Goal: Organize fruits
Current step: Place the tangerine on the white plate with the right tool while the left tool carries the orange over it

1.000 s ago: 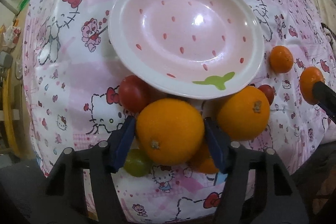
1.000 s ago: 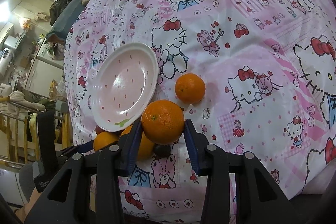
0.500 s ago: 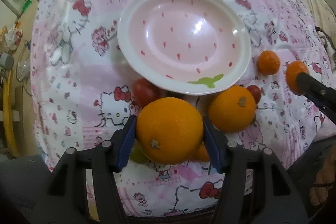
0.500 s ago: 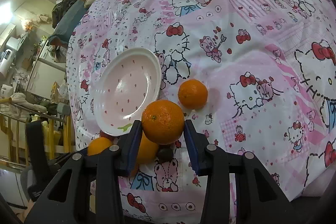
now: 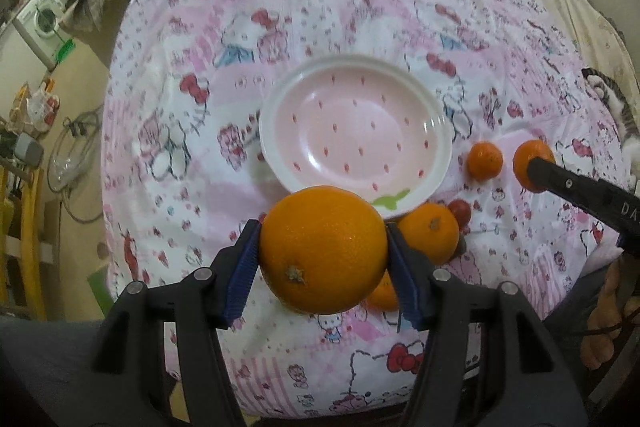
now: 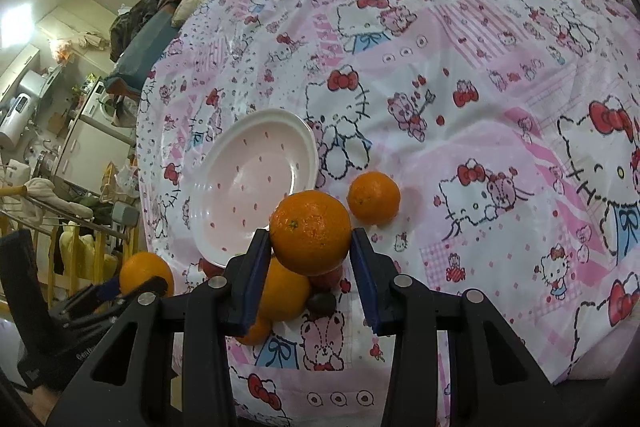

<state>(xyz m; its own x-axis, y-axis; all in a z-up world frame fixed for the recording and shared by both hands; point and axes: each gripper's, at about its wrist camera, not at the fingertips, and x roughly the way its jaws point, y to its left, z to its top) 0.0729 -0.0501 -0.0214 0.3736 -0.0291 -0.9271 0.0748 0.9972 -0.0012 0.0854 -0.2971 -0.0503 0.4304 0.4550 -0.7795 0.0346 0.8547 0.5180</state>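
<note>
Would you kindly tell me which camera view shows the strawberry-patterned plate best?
The left wrist view: the plate sits nearly centred and face-on, only its near rim hidden by the held orange. In the right wrist view it appears smaller, foreshortened and off to the left, partly behind the other held orange.

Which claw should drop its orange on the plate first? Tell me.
Left, probably. The left claw holds its big orange just before the bare plate. The right claw also holds an orange, but off the plate's side.
</note>
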